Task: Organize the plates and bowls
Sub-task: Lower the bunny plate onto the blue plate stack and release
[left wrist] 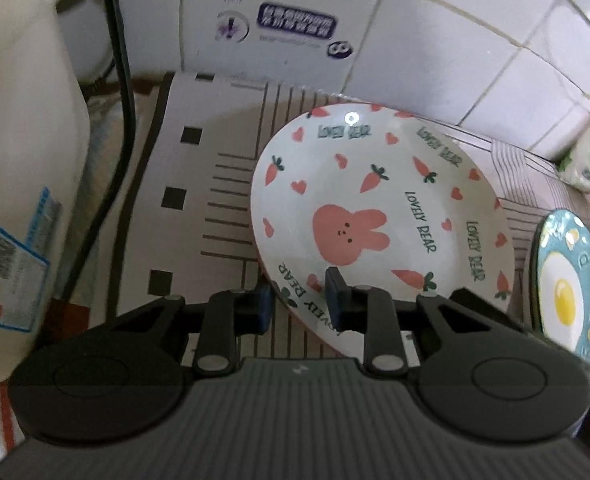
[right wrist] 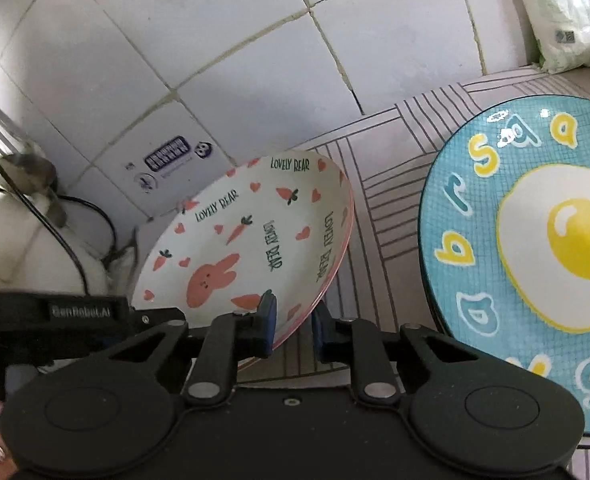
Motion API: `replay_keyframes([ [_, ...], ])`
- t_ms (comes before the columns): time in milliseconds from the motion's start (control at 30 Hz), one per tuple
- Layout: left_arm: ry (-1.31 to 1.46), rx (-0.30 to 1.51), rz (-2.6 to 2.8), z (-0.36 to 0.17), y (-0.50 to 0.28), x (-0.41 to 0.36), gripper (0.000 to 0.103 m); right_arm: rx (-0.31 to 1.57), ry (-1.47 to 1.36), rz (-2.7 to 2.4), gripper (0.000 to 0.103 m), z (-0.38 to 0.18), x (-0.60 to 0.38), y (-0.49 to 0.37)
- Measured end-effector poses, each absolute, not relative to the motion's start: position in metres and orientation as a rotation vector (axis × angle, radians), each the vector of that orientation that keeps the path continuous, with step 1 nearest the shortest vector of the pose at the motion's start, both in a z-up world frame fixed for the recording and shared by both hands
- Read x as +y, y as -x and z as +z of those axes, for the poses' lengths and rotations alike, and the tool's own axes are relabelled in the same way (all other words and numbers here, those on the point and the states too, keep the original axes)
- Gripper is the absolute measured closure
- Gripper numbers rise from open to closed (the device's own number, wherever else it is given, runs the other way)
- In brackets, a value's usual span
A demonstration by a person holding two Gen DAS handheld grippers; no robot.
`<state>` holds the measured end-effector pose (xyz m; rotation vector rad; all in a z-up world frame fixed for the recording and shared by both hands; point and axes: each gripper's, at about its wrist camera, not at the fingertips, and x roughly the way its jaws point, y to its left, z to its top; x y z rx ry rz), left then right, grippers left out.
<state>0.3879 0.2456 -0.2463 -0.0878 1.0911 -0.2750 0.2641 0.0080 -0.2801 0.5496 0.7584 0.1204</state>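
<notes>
A: Nearest to us, what do we have in the left black two-finger gripper (left wrist: pixel 299 304)?

B: We have its blue pads on either side of the near rim of the white round ceramic plate with the pink rabbit, carrots and hearts (left wrist: pixel 379 216). One pad sits over the plate's inner face, the other under the rim, so we are gripping the plate and holding it tilted above the counter.

A: And our right black two-finger gripper (right wrist: pixel 293 326)?

B: We see its jaws narrowly parted around the lower edge of that same rabbit plate (right wrist: pixel 251 240). One pad overlaps the rim and the other stands just beside it; whether it truly pinches, we cannot tell.

A: What lies beside the rabbit plate?

B: To our right we have the teal round plate painted with a fried egg and coloured letters (right wrist: pixel 535 248), lying flat on the beige counter mat with dark line and square patterns (left wrist: pixel 199 200), apart from the rabbit plate.

A: Farther back?

B: We see the white tiled wall (right wrist: pixel 215 40) carrying purple stickers (left wrist: pixel 297 20), a black cable (left wrist: pixel 121 80) at the left, and a white-and-green plastic package (right wrist: pixel 559 16) in the far right corner.
</notes>
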Motion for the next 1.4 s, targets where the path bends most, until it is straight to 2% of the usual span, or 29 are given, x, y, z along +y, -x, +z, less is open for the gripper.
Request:
replay_keyframes([
  [333, 0.03, 1.006, -0.334, -0.198, -0.347, 0.23, 0.078, 0.695, -0.533, 0.217, 0.079, -0.248, -0.021, -0.229],
  [667, -0.053, 0.984, -0.516, -0.154, -0.322, 0.168, 0.078, 0.653, -0.539, 0.163, 0.078, -0.208, -0.081, -0.181],
  [967, -0.108, 1.021, -0.646, -0.159, -0.314, 0.12, 0.078, 0.63, -0.551, 0.051, 0.077, -0.216, -0.128, -0.142],
  [1400, -0.174, 1.201, -0.704, -0.189, -0.328, 0.079, 0.074, 0.73, -0.602, -0.042, 0.077, -0.247, -0.159, -0.128],
])
